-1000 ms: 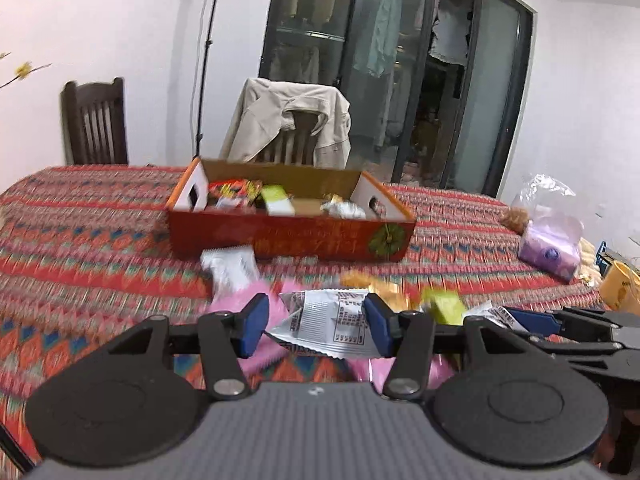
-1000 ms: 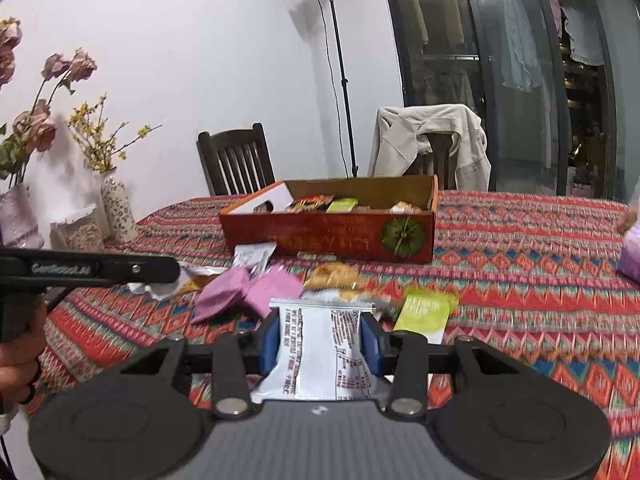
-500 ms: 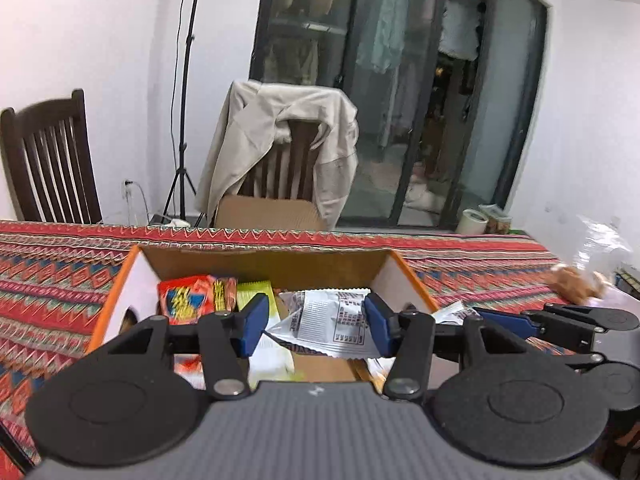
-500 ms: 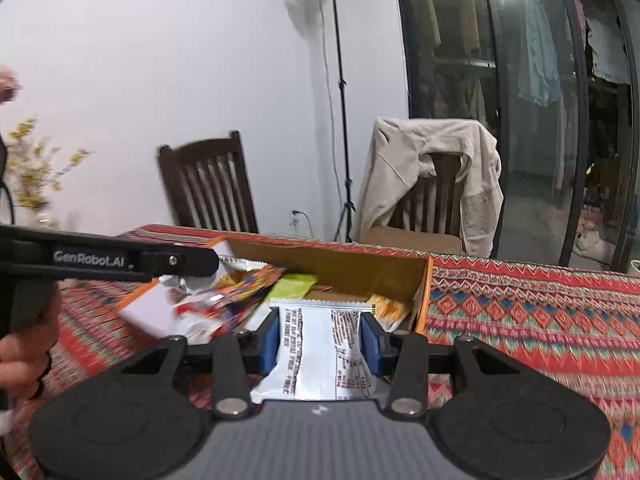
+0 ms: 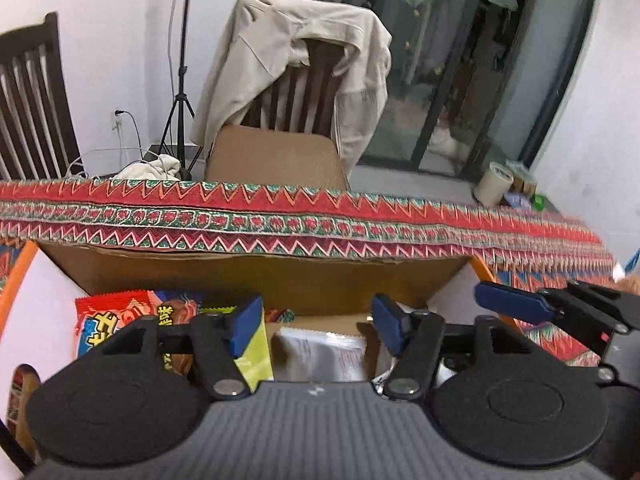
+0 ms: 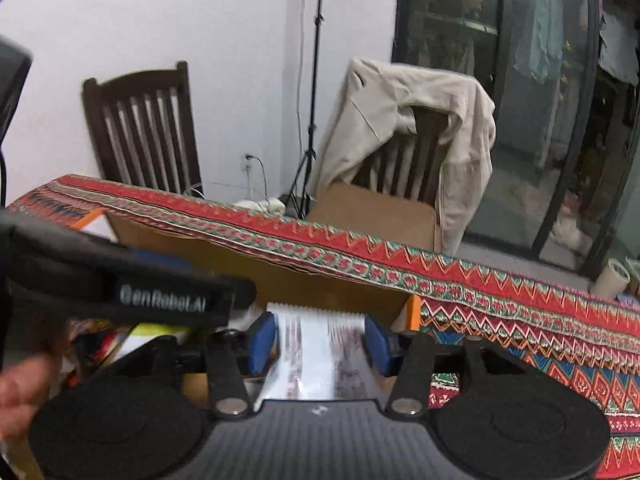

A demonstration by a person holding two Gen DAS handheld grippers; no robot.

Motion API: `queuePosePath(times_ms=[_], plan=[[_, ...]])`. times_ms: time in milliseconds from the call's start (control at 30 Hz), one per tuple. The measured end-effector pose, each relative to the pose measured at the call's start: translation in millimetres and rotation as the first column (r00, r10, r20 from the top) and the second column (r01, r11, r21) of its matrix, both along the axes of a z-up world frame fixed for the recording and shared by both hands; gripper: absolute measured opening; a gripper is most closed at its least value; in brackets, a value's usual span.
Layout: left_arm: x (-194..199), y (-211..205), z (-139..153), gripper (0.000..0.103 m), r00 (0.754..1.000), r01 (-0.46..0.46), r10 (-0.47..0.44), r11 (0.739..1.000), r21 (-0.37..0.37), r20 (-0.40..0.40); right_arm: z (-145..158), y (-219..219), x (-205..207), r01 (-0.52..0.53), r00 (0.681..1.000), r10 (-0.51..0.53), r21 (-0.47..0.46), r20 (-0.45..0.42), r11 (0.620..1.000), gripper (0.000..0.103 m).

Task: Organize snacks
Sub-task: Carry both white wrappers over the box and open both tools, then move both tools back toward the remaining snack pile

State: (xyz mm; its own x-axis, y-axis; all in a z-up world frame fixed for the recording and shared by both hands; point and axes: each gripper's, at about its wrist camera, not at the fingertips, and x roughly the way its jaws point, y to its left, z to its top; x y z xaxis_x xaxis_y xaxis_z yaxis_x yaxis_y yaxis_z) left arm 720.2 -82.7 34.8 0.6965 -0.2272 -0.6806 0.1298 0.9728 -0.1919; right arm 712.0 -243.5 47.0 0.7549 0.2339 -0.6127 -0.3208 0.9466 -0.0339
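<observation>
Both grippers hang over the cardboard snack box [image 5: 256, 276] with its orange rim. My left gripper [image 5: 318, 325] has its jaws opening. A white printed packet [image 5: 320, 356] lies blurred below and between its blue pads, with a gap on each side. A red snack packet [image 5: 116, 316] and a yellow-green one [image 5: 256, 356] lie in the box to the left. My right gripper [image 6: 320, 344] is also opening. Its own white packet [image 6: 320, 344] is streaked between the pads and is slipping down. The box's right rim [image 6: 414, 312] shows just beyond.
The red patterned tablecloth [image 5: 320, 216] ends just past the box. Behind it stand a chair draped with a beige jacket [image 5: 296, 60], a dark wooden chair [image 6: 144, 128] and a light stand [image 6: 308, 152]. A tape roll [image 5: 494, 182] sits on the floor. A hand [image 6: 20, 384] holds the left gripper's body [image 6: 120, 280].
Both grippers travelled forward from the loose snacks to above the box. Their jaws have spread, and each white packet has come loose from the pads.
</observation>
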Motion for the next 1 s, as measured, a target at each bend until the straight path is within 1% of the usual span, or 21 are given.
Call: queuePosePath(times_ms=[33, 100, 267, 433, 500, 533, 567, 633, 700, 767, 800, 867, 967, 1000], plan=[[-1, 2, 1, 0.065, 1.0, 0.0, 0.0, 1.0, -0.003, 0.0, 0, -1, 2, 0.005, 1.0, -0.005, -0.005, 0.008, 1.0, 0.051], [-2, 5, 3, 0.066, 1.0, 0.008, -0.008, 1.0, -0.007, 0.005, 1, -1, 0, 0.005, 1.0, -0.005, -0.009, 0.03, 1.0, 0.056], [-17, 17, 18, 0.066, 1.0, 0.002, -0.002, 1.0, 0.017, 0.023, 3, -1, -6, 0.007, 0.998, -0.007, -0.008, 0.059, 1.0, 0.056], [-42, 32, 46, 0.066, 0.998, 0.005, -0.008, 0.999, 0.045, 0.058, 17, -2, -26, 0.007, 0.997, -0.006, -0.009, 0.075, 1.0, 0.056], [-59, 37, 60, 0.068, 0.996, 0.011, -0.016, 0.998, 0.062, 0.082, 26, -4, -37, 0.004, 0.996, -0.002, -0.017, 0.084, 1.0, 0.057], [-67, 40, 66, 0.074, 0.995, 0.017, -0.023, 0.997, 0.07, 0.092, 34, -6, -45, 0.004, 0.996, -0.002, -0.019, 0.092, 1.0, 0.057], [-80, 44, 75, 0.076, 0.994, 0.025, -0.033, 0.996, 0.082, 0.105, 40, -8, -53, 0.006, 0.995, -0.004, -0.019, 0.1, 1.0, 0.058], [-108, 51, 90, 0.078, 0.989, 0.044, -0.058, 0.993, 0.107, 0.135, 54, -14, -71, 0.01, 0.993, -0.009, -0.006, 0.117, 1.0, 0.061], [-139, 55, 104, 0.082, 0.983, 0.054, -0.077, 0.989, 0.137, 0.169, 70, -19, -96, 0.007, 0.991, -0.007, 0.005, 0.137, 1.0, 0.067], [-178, 62, 117, 0.084, 0.973, 0.048, -0.084, 0.984, 0.17, 0.215, 84, -25, -126, 0.005, 0.987, -0.006, 0.007, 0.164, 1.0, 0.071], [-197, 65, 123, 0.084, 0.967, 0.048, -0.091, 0.982, 0.184, 0.236, 92, -28, -144, -0.002, 0.984, 0.001, 0.006, 0.18, 1.0, 0.073], [-240, 72, 134, 0.09, 0.954, 0.06, -0.114, 0.979, 0.196, 0.278, 104, -34, -178, -0.008, 0.979, 0.006, 0.008, 0.206, 1.0, 0.078], [-305, 84, 146, 0.098, 0.935, 0.065, -0.13, 0.978, 0.201, 0.331, 118, -41, -236, -0.024, 0.97, 0.023, -0.001, 0.242, 1.0, 0.081], [-322, 86, 148, 0.099, 0.928, 0.067, -0.136, 0.977, 0.203, 0.347, 121, -42, -252, -0.028, 0.967, 0.027, 0.002, 0.251, 1.0, 0.083]])
